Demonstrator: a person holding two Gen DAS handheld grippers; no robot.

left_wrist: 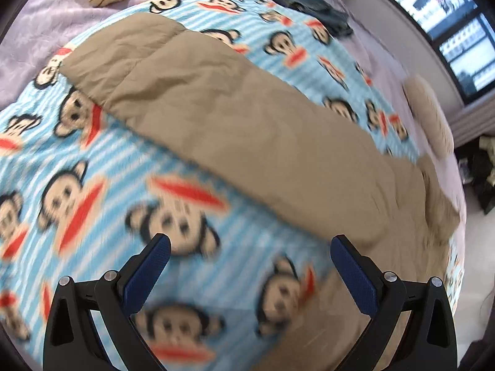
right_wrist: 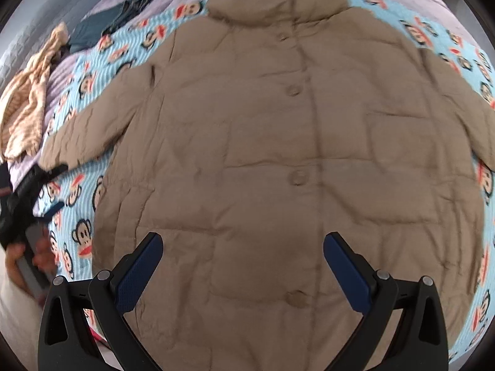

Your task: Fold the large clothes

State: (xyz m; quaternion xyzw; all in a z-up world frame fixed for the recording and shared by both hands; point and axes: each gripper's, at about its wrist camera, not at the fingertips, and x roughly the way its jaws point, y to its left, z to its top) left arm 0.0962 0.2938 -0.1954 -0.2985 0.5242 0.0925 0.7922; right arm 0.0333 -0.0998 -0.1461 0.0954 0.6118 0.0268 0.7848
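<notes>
A tan quilted coat [right_wrist: 263,142] lies flat, front up and buttoned, on a blue monkey-print blanket [right_wrist: 71,204]. Its collar points away and both sleeves spread outward. My right gripper [right_wrist: 243,241] hovers open above the coat's lower front, holding nothing. In the left wrist view one tan sleeve [left_wrist: 222,114] runs diagonally across the blanket [left_wrist: 77,170]. My left gripper [left_wrist: 250,244] is open over the blanket just below that sleeve's lower edge, holding nothing. The right wrist view shows that left gripper [right_wrist: 43,191] at far left, held by a hand [right_wrist: 18,259].
A striped beige garment [right_wrist: 27,99] and a dark teal garment [right_wrist: 105,24] lie on the lilac bedspread [left_wrist: 40,24] beyond the blanket. A window [left_wrist: 448,27] and floor clutter [left_wrist: 482,173] are to the right of the bed.
</notes>
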